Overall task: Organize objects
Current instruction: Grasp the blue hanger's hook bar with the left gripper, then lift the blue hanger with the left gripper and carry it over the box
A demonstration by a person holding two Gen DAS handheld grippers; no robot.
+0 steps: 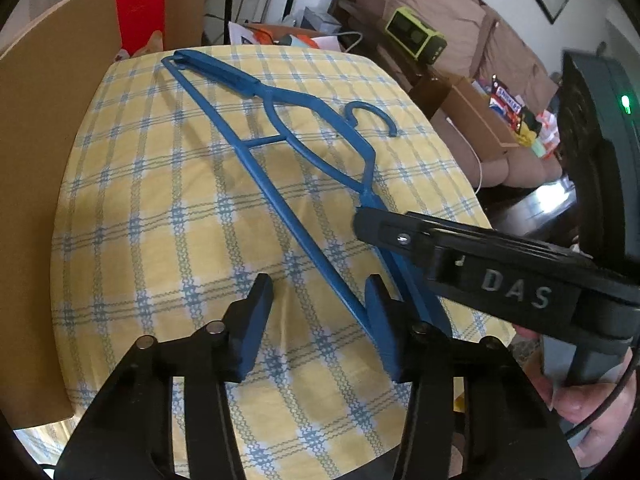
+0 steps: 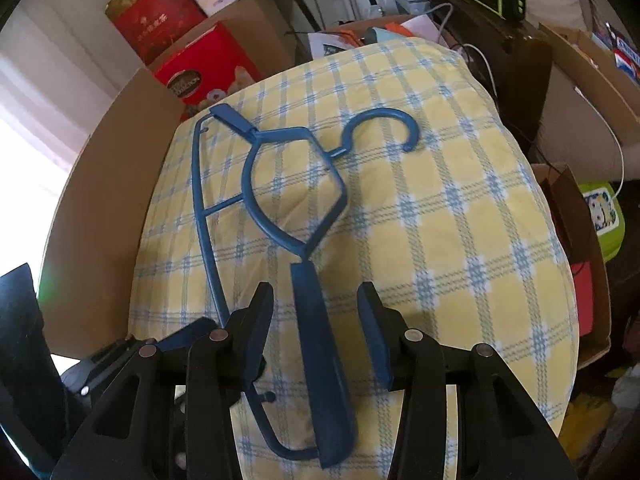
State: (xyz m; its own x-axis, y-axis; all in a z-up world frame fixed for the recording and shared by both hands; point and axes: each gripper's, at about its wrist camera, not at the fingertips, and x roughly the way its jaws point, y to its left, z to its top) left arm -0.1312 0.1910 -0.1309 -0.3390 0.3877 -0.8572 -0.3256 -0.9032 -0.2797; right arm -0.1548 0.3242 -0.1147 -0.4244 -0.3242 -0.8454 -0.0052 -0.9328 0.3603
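Both claws, left [image 1: 318, 320] and right [image 2: 316, 336], part-open, straddle the hanger [image 2: 320, 360]; contact unclear.

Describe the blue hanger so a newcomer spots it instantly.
Find the yellow-and-blue checked cloth covering the table. Lying flat on it is the blue plastic clothes hanger, hook pointing away. It is the only object on the cloth, with both grippers at its near arm.

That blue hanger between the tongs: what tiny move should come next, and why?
Probably close the right tongs a little more onto the blue hanger: its broad shoulder end lies between the pads with gaps on both sides, flat on the checked cloth, so nothing grips it yet.
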